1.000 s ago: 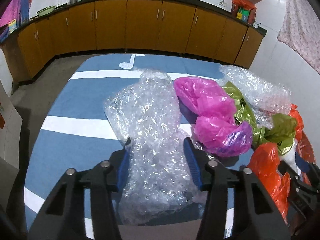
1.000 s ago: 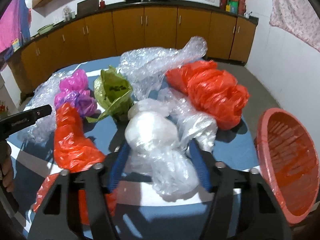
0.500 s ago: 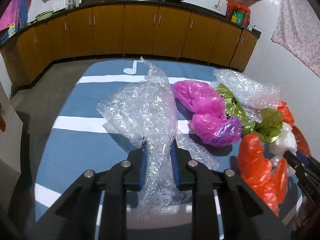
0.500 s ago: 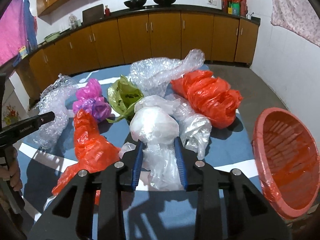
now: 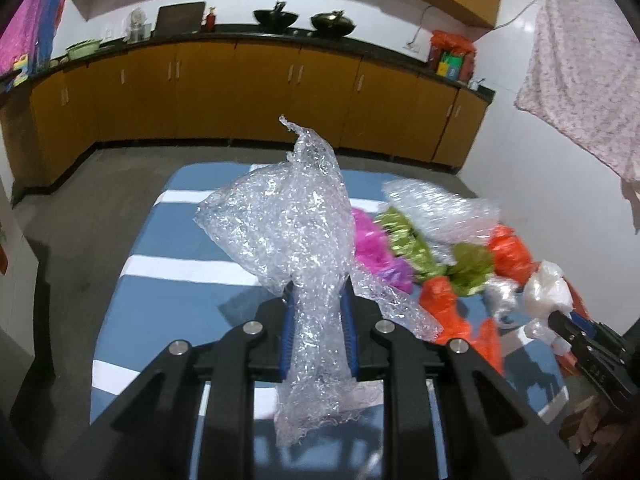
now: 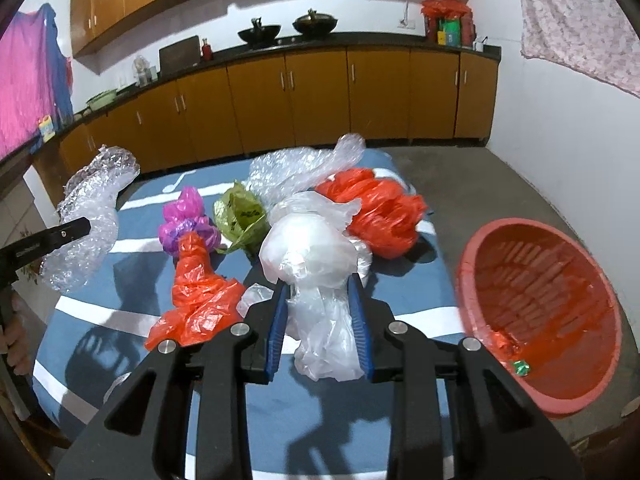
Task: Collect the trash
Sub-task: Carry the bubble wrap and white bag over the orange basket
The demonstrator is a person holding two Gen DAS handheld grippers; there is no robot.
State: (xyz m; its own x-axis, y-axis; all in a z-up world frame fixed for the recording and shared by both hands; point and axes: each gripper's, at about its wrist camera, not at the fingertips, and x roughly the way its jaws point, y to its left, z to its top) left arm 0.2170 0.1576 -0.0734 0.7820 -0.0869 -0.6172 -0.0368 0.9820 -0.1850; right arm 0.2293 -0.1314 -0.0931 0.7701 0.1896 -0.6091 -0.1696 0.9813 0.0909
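Plastic bags (image 6: 380, 212) on striped table (image 6: 408, 292)

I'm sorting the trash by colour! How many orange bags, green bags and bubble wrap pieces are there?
Orange bags: 2
Green bags: 1
Bubble wrap pieces: 2
Total: 5
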